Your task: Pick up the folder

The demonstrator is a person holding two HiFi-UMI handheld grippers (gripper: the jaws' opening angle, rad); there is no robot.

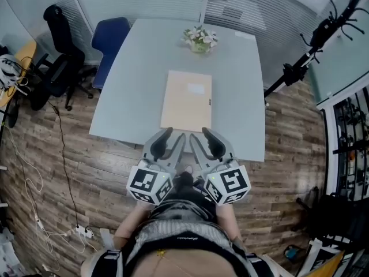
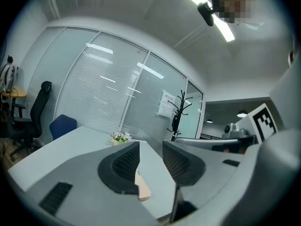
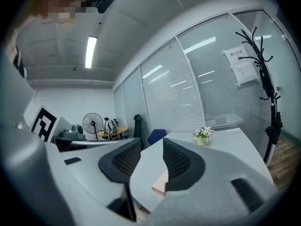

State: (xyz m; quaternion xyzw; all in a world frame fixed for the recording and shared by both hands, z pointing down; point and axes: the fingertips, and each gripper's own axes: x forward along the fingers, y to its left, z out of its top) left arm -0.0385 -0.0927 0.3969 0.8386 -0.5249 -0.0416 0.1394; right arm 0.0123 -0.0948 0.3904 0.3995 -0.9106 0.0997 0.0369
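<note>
Barely begun — the tan folder (image 1: 187,100) lies untouched on the desk (image 1: 132,68); left gripper (image 1: 174,136) and right gripper (image 1: 199,135) hover at its near edge, jaws slightly apart, empty.

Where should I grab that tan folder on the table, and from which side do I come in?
Probably its near short edge. The folder lies flat and thin on the table, that edge close to the table's front rim and facing the left gripper and the right gripper. Come in low and level from the front, one corner each.
</note>
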